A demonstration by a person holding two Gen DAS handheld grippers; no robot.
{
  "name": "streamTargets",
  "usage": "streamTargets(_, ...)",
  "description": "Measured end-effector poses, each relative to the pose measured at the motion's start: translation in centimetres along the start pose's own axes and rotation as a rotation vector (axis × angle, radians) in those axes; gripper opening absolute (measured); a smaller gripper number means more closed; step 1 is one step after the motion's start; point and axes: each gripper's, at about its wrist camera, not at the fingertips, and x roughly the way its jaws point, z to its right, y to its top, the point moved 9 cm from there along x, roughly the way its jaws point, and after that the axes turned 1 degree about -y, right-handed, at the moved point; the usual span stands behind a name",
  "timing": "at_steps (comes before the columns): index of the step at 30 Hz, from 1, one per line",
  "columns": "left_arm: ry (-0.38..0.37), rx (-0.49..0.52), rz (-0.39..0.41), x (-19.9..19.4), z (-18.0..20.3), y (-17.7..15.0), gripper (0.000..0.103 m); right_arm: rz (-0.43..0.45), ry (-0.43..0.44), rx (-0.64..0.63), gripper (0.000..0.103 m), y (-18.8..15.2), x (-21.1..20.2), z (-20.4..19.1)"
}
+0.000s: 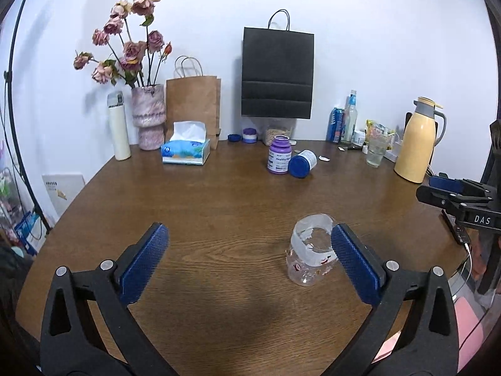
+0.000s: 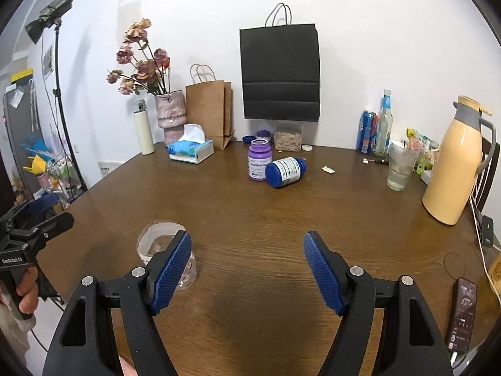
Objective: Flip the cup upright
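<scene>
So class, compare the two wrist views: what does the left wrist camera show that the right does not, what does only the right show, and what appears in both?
Only the left wrist view shows the right gripper at its edge. Only the right wrist view shows the phone, the lamp on a stand and the left gripper. Both show the clear cup standing mouth up on the table, the purple bottle, the toppled blue bottle and the yellow jug.
</scene>
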Motion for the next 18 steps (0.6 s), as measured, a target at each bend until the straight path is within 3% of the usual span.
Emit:
streamTargets(5, 0.001, -0.017, 0.007, -0.2, -0.3, 0.1, 0.103, -0.002, -0.002, 0.007, 0.079, -0.1, 0.3, -0.1)
streamTargets(10, 0.064, -0.02, 0.033, -1.8, -0.9, -0.1, 0.103, 0.03, -0.01, 0.013, 0.079, -0.3, -0.9, -0.1)
streamTargets(15, 0.164, 0.061, 0.095, -5.7, -1.1, -1.5, 0.103, 0.074, -0.007, 0.004, 0.079, -2.5, -4.4, -0.6)
streamTargets(18, 0.152, 0.042, 0.122, -8.3, -0.9, -3.1, 0.103, 0.097, -0.021, -0.029, 0.079, -4.6, -7.4, -1.1)
